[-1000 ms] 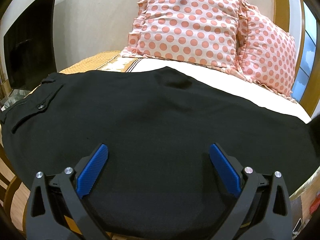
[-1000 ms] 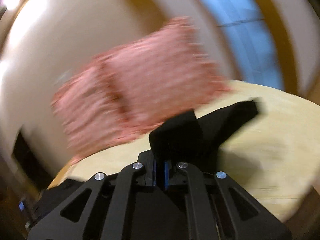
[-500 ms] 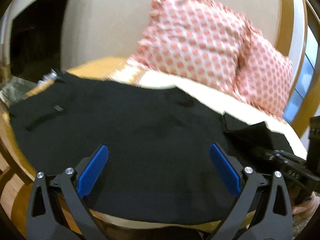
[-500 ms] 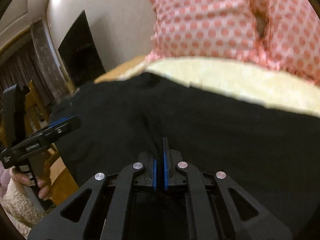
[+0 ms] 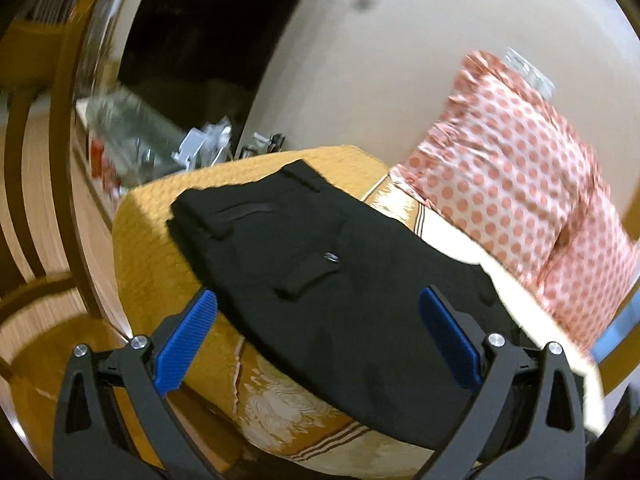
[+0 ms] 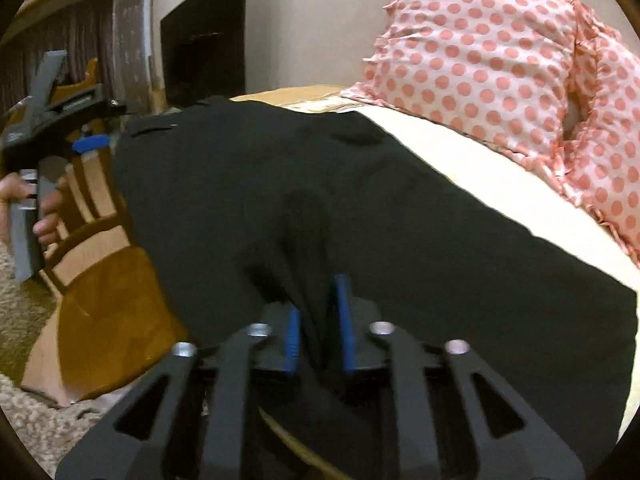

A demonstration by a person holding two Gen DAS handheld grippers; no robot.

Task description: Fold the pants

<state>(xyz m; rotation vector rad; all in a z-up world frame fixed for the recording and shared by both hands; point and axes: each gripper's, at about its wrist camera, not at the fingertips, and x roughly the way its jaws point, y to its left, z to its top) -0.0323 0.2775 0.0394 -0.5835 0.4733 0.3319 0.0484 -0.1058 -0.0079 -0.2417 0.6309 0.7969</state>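
Black pants point(image 5: 320, 264) lie flat across the bed, waistband and back pockets toward the far left corner. They also fill the right wrist view point(image 6: 360, 208). My left gripper point(image 5: 316, 328) is open and empty, held above the bed's near edge over the pants. It also shows at the left of the right wrist view point(image 6: 86, 140), held off the bed's left side. My right gripper point(image 6: 320, 320) has its jaws slightly apart with a raised fold of the black cloth between the blue pads.
Two pink polka-dot pillows point(image 6: 500, 72) lean on the wall at the head of the bed. A yellow bedspread point(image 5: 152, 248) covers the bed's corner. A dark TV screen point(image 5: 208, 32) and a cluttered shelf point(image 5: 152, 136) stand behind. A wooden chair point(image 6: 88, 216) stands beside the bed.
My left gripper has pulled back and swung left off the pants, now facing the waistband corner. My right gripper's jaws have parted slightly around the fold it held shut.
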